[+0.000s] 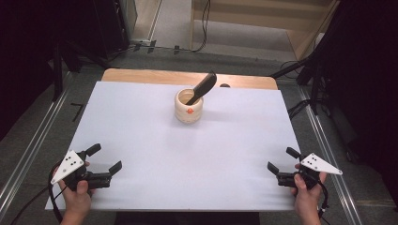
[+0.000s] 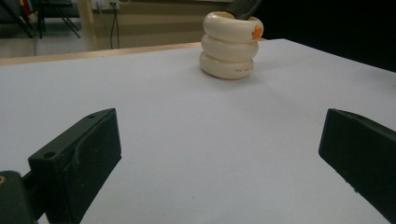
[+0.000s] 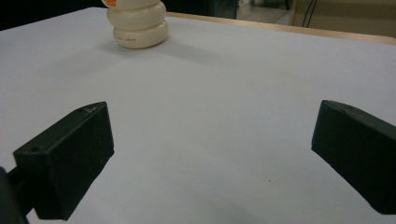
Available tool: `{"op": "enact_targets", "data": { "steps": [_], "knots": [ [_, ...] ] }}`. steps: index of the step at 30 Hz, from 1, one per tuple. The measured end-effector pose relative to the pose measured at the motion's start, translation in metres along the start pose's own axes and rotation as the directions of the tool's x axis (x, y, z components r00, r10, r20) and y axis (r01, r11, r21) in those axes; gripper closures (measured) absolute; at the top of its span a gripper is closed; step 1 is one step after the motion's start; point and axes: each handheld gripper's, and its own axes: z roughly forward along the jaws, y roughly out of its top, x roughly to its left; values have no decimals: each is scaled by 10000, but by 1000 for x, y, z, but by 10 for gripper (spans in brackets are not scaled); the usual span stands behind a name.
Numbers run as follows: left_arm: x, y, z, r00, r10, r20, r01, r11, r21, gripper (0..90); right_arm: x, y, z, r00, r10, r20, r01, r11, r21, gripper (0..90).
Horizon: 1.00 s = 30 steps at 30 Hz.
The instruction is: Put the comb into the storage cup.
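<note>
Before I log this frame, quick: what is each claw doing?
Left claw: open, holding nothing, low over the white table.
Right claw: open, holding nothing.

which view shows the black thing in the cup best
The high view: the whole black utensil shows, leaning out of the cream ringed cup toward the back right. The left gripper view catches only a bit of it above the rim; the right gripper view cuts off the cup's top.

Cream ribbed cup, black spatula inside.
</note>
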Motion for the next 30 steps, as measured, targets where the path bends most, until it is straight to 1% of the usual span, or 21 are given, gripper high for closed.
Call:
{"op": "enact_targets", "data": {
  "steps": [6, 10, 13, 15, 17, 26, 30],
  "knots": [
    [0, 0, 0, 10000, -13, 1, 13, 10000, -11, 0, -8, -2, -7, 9998, 113, 188, -113, 9999, 11, 0],
    [1, 0, 0, 10000, -20, -12, 20, 10000, -12, 0, -12, -6, -8, 9996, 87, 271, -89, 9999, 88, 0],
    [1, 0, 0, 10000, -37, -27, 37, 10000, -20, 0, -13, -9, -8, 9998, 116, 173, -116, 9999, 18, 0],
    [1, 0, 0, 10000, -41, -38, 41, 10000, -17, 0, -13, -10, -7, 9995, 35, 301, -33, 10000, -54, 0],
    [0, 0, 0, 10000, -41, -57, 41, 10000, -18, 0, -13, -11, -5, 9994, 67, 334, -63, 9999, -139, 0],
    [-1, 0, 1, 9999, 21, -166, -20, 10000, 55, 0, -11, -12, -2, 9997, -157, 201, 156, 9999, 31, 0],
    [-1, 0, 1, 9998, 7, -215, -6, 10000, 48, 0, -13, -12, -3, 9998, 12, 174, -10, 10000, -75, 0]
  ]
}}
